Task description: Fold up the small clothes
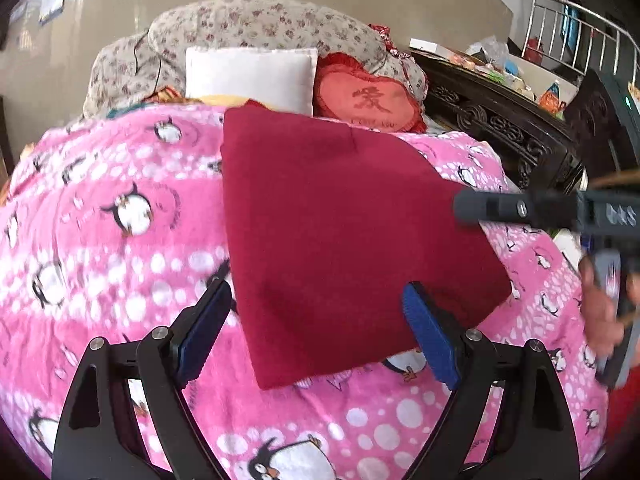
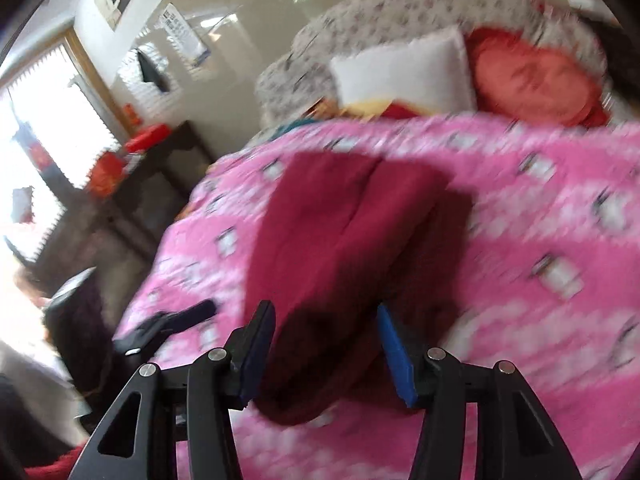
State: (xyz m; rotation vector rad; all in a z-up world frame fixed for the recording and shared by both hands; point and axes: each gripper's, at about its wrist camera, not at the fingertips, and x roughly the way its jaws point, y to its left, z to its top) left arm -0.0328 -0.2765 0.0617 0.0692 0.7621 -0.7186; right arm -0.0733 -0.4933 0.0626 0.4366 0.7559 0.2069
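A dark red folded garment (image 1: pixel 336 232) lies flat on the pink penguin blanket (image 1: pixel 120 240). My left gripper (image 1: pixel 316 304) is open above the garment's near edge, holding nothing. The right gripper's fingers (image 1: pixel 516 210) reach in from the right over the garment's right edge. In the blurred right wrist view the same red garment (image 2: pixel 340 240) lies on the pink blanket (image 2: pixel 540 220), with a fold line down its middle. My right gripper (image 2: pixel 326 324) is open over its near end, empty. The left gripper's fingers (image 2: pixel 176 320) show at the lower left.
A white pillow (image 1: pixel 250 76), a red heart cushion (image 1: pixel 368 96) and a floral quilt (image 1: pixel 256 28) lie at the bed's head. A dark carved cabinet (image 1: pixel 500 120) with clutter stands right of the bed. A dark table (image 2: pixel 140 184) with red boxes stands near the window.
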